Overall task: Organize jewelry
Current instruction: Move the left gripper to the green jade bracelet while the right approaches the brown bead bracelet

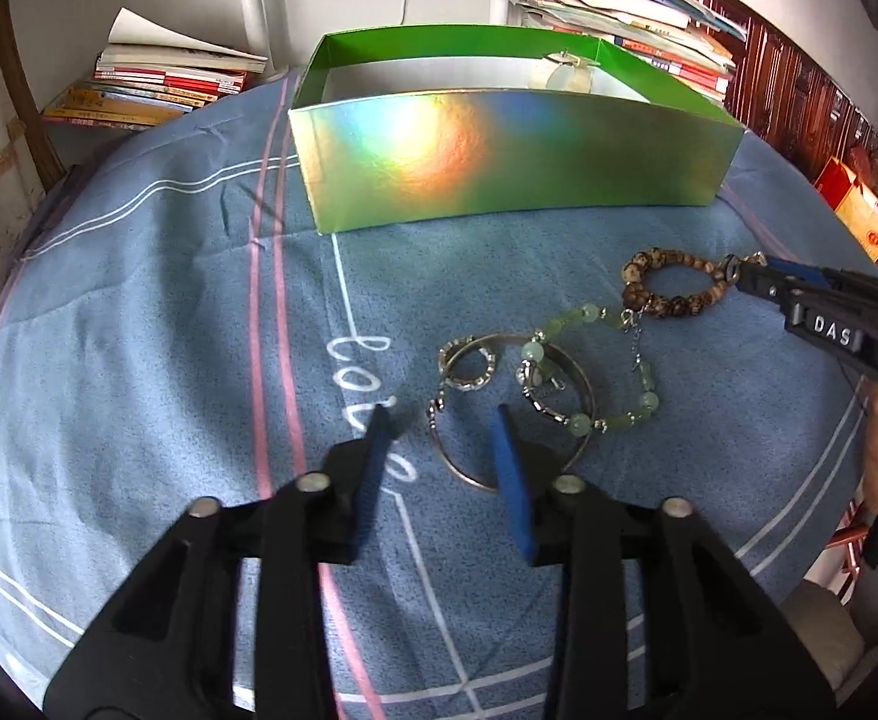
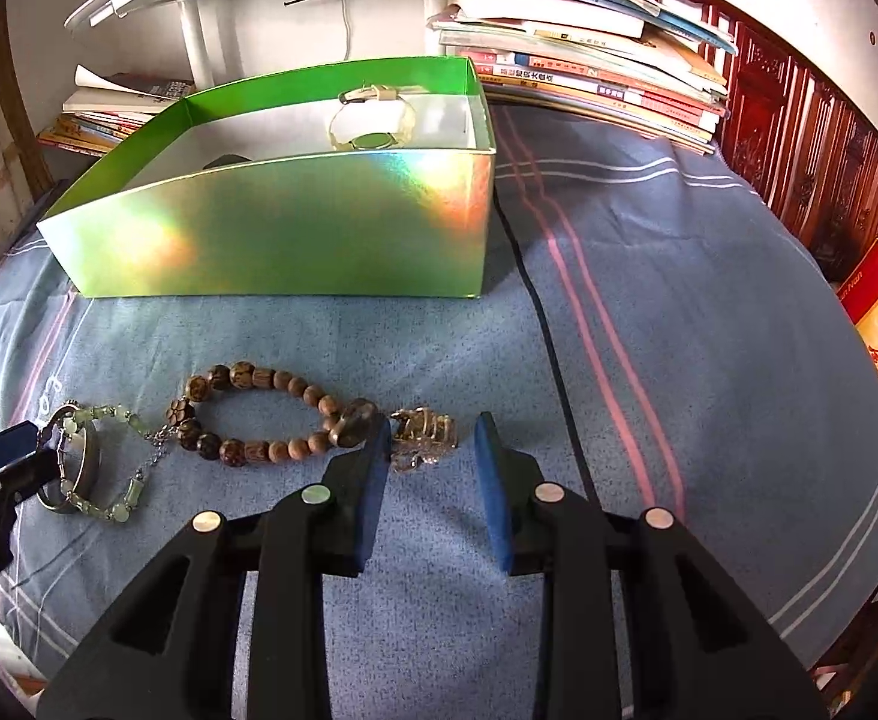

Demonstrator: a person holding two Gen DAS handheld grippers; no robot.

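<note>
holding my left claw (image 1: pixel 439 420) low over the blue cloth (image 1: pixel 169 360), i see its two blue pads standing apart with nothing pinched. the near edge of the silver bangle (image 1: pixel 517 414) lies in the gap between them, but the pads do not press on it, so this claw is open. just past the tips sits a small silver ring (image 1: pixel 468 361), and the green bead bracelet (image 1: pixel 619 372) curls over the bangle to the right.

my right claw (image 2: pixel 433 426) is open too, with a gap between its pads. a small gold and clear piece (image 2: pixel 424 435) lies right at the tips, partly between them and beside the left pad. i cannot tell if that pad touches it. the brown bead bracelet (image 2: pixel 271 414) lies just to the left, its big bead close to that same pad.

farther back stands the shiny green box (image 2: pixel 295 228), well apart from the pile. a pale watch (image 2: pixel 373 120) is already inside, leaning on the far wall.

i think the step is picking the next pieces to go in the box. next i would need to squeeze each claw gently on its piece. the bangle is thin and tangled with the green beads, so it may drag them along.
</note>
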